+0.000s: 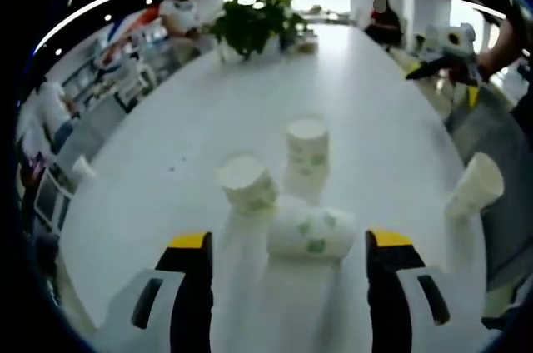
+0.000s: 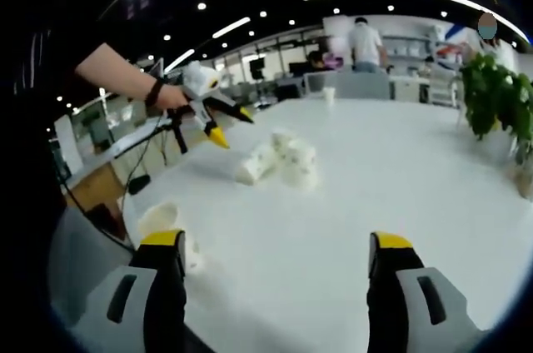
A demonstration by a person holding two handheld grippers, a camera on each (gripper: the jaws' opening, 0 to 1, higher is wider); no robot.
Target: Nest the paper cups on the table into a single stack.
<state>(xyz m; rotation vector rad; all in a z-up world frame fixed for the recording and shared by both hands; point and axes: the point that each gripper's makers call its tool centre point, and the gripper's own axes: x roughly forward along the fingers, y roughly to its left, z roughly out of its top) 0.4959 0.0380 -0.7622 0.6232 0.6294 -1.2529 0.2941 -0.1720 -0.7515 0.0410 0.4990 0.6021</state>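
Yellow-tipped left gripper (image 1: 289, 246) jaws are standing apart around a tipped paper cup (image 1: 311, 232) on the white table (image 1: 391, 111); two more cups (image 1: 306, 153) are sitting just beyond, another far right (image 1: 475, 186). Right gripper (image 2: 277, 246) is likewise gaping, holding nothing. Light, thin-walled, easily crushed, I judge: best pinched gently across the body near the rim.

Five paper cups sit on the white table (image 1: 375, 103): three clustered (image 1: 291, 195), one at three o'clock (image 1: 475, 188), one at nine (image 1: 83, 169). One potted plant (image 1: 254, 24) at twelve. Two yellow-tipped grippers
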